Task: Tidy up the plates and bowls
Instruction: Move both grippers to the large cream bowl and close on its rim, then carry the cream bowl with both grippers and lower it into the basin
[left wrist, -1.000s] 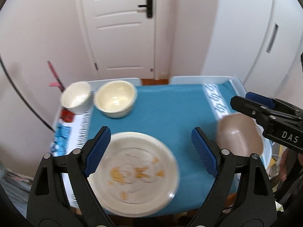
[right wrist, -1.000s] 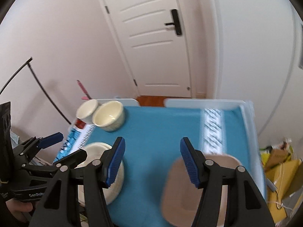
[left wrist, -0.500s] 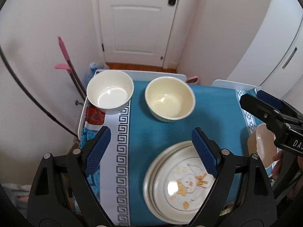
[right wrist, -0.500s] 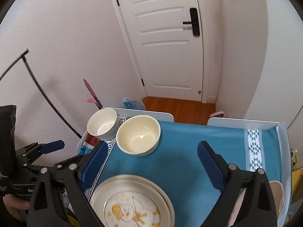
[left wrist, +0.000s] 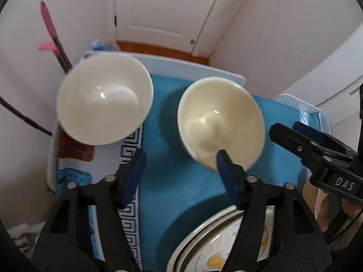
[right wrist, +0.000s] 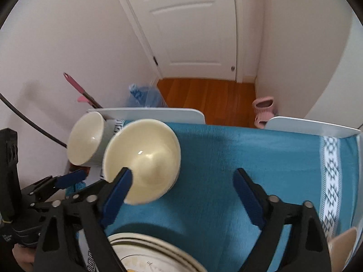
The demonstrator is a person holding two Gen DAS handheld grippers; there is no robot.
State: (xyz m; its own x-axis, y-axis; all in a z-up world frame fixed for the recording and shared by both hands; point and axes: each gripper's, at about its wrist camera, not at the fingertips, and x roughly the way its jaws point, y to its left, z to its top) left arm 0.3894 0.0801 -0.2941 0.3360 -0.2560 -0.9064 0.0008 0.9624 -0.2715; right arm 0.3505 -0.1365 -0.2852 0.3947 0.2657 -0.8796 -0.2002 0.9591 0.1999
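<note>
Both bowls look like glazed ceramic: the white bowl (left wrist: 103,98) at ten o'clock and the cream bowl (left wrist: 221,124) at centre are smooth and glossy, each carrying a bright glint. The teal tablecloth (right wrist: 249,158) under them is matt woven cloth with a rough nap. The door (right wrist: 192,22) at twelve o'clock is smooth painted white, the floor (right wrist: 204,95) before it polished wood.

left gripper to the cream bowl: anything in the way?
Nothing visible. The left gripper is open, with its right finger already at the cream bowl's near rim and only blue cloth between the jaws. The white bowl sits off to the left and the plate lies nearer, below.
</note>
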